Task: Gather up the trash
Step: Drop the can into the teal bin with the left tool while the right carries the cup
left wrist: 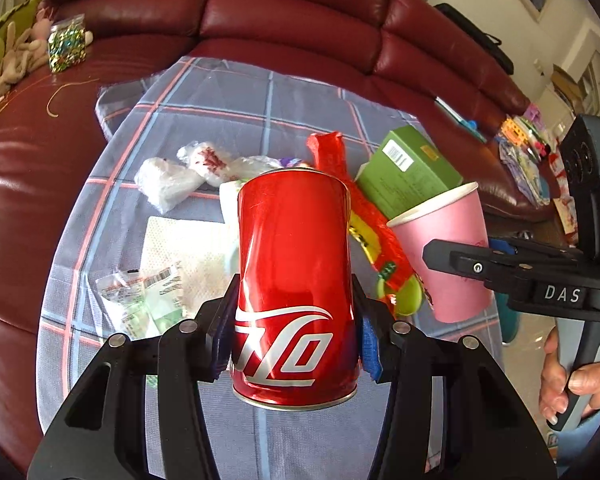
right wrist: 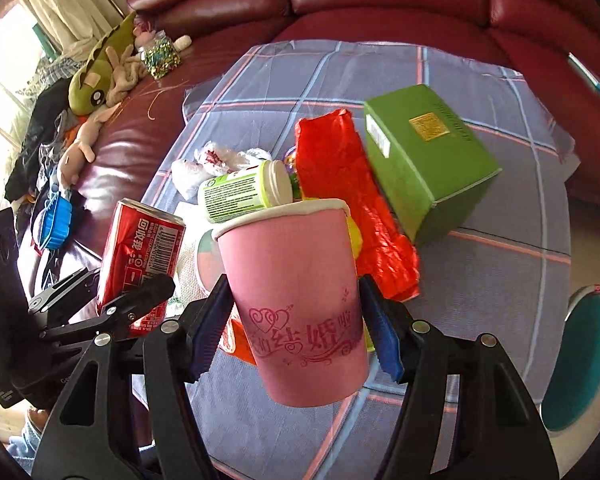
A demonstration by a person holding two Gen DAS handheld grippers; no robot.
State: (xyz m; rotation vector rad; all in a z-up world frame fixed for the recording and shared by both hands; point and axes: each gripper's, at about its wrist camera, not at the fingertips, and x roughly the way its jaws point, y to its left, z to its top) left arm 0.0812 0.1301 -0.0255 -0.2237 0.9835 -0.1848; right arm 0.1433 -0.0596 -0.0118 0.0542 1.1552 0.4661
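Note:
My left gripper (left wrist: 296, 320) is shut on a red soda can (left wrist: 294, 280) and holds it upright above the checked cloth (left wrist: 236, 120). The can also shows at the left of the right wrist view (right wrist: 140, 264). My right gripper (right wrist: 294, 320) is shut on a pink paper cup (right wrist: 300, 312), lifted above the cloth; the cup shows at the right of the left wrist view (left wrist: 448, 256). On the cloth lie a green box (right wrist: 428, 160), a red wrapper (right wrist: 340, 184), a small green-and-white bottle (right wrist: 244, 192), crumpled white plastic (left wrist: 172, 180) and a clear labelled packet (left wrist: 144, 300).
A dark red leather sofa (left wrist: 300, 20) curves around the cloth-covered table. Plush toys (right wrist: 100, 76) and a bag of shiny bits (left wrist: 66, 44) lie on the sofa at the left. A teal round bin (right wrist: 580, 360) stands at the right below the table edge.

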